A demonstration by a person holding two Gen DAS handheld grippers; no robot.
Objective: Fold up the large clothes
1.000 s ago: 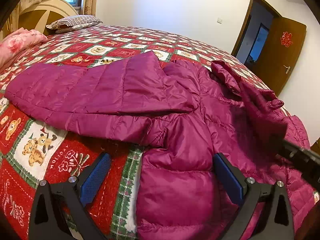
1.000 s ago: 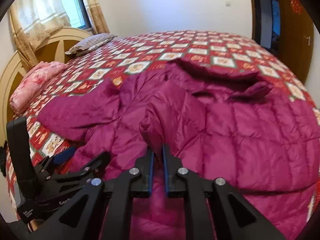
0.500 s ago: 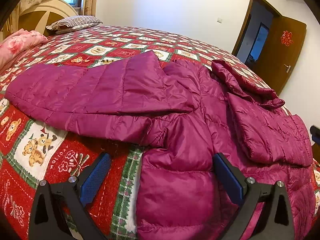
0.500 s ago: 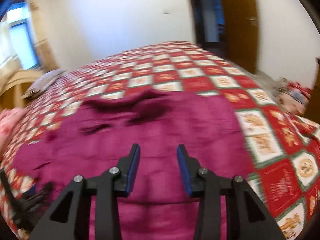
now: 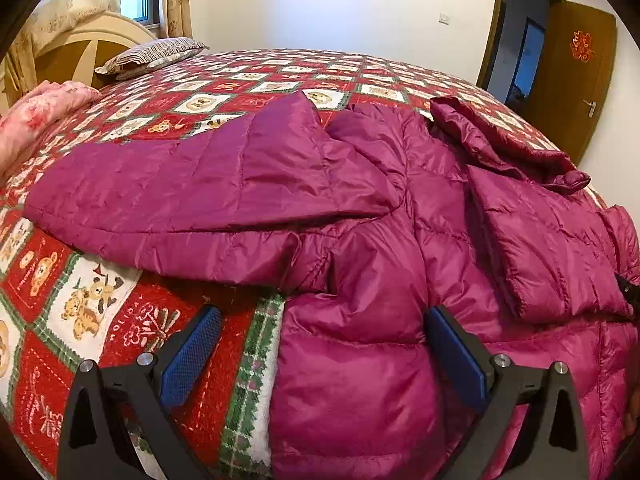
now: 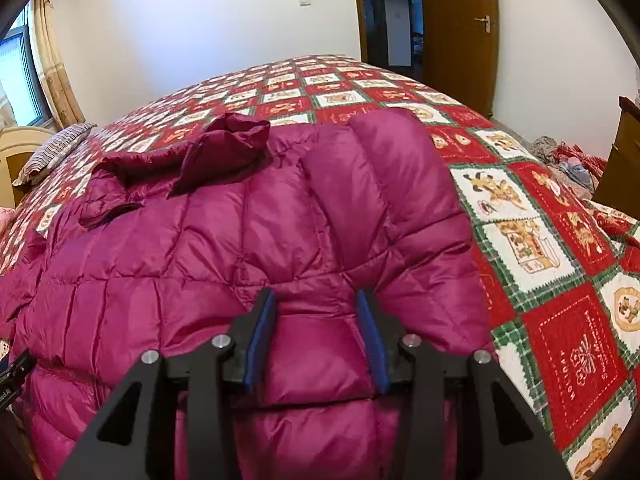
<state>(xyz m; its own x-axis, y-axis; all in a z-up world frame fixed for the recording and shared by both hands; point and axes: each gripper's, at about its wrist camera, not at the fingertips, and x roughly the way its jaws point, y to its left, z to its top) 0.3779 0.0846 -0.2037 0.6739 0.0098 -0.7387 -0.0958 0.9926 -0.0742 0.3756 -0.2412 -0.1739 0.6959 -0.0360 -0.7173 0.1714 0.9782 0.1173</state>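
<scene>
A large magenta quilted down jacket (image 5: 360, 208) lies spread on a bed with a red, green and white patchwork cover (image 5: 120, 320). One sleeve stretches to the left and a flap is folded onto the body at the right. My left gripper (image 5: 320, 352) is wide open, straddling the jacket's near left edge, holding nothing. In the right wrist view the jacket (image 6: 248, 232) fills the left and middle, its darker hood (image 6: 224, 148) at the far end. My right gripper (image 6: 316, 332) is open, its blue pads on either side of a puffy panel near the jacket's right edge.
A striped pillow (image 5: 152, 54) and a pink quilt (image 5: 36, 112) lie near the cream headboard (image 5: 92, 44). A brown door (image 5: 572, 76) stands open at the right. Clothes lie on the floor (image 6: 568, 156) beside the bed.
My right gripper has let go of the jacket fold it was pinching, opened, and swung to the jacket's right side. The released flap now lies on the body. The left gripper has stayed put.
</scene>
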